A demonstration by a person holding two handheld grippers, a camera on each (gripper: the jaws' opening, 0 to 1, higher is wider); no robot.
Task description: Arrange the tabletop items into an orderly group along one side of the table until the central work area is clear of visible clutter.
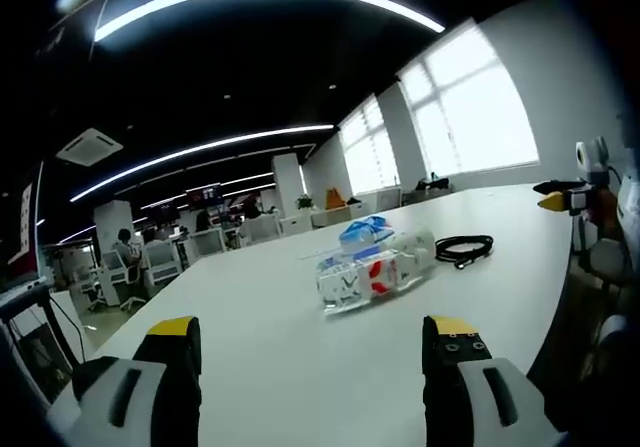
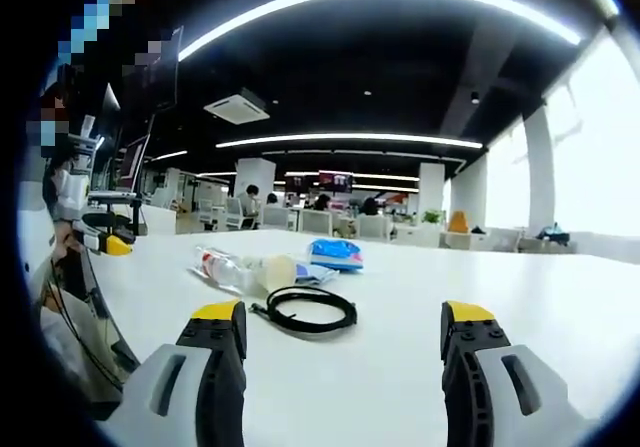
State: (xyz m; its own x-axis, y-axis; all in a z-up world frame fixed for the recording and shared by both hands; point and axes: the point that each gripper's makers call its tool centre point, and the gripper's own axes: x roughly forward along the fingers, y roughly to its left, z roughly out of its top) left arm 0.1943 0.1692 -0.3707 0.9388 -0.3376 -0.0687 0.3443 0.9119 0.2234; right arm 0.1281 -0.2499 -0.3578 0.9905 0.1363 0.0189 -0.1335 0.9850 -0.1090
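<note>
On the white table [image 2: 520, 297], a coiled black cable [image 2: 305, 310] is seen at 11 o'clock of the right gripper [image 2: 345, 342], jaws apart and empty. It looks limp (best pinched across the coil). The plastic bottle [image 1: 375, 272], light and slippery, lies at 12 o'clock of the left gripper [image 1: 310, 352], likewise spread.

Clear plastic bottle [image 1: 375, 267], smooth white table [image 1: 300, 367]
</note>
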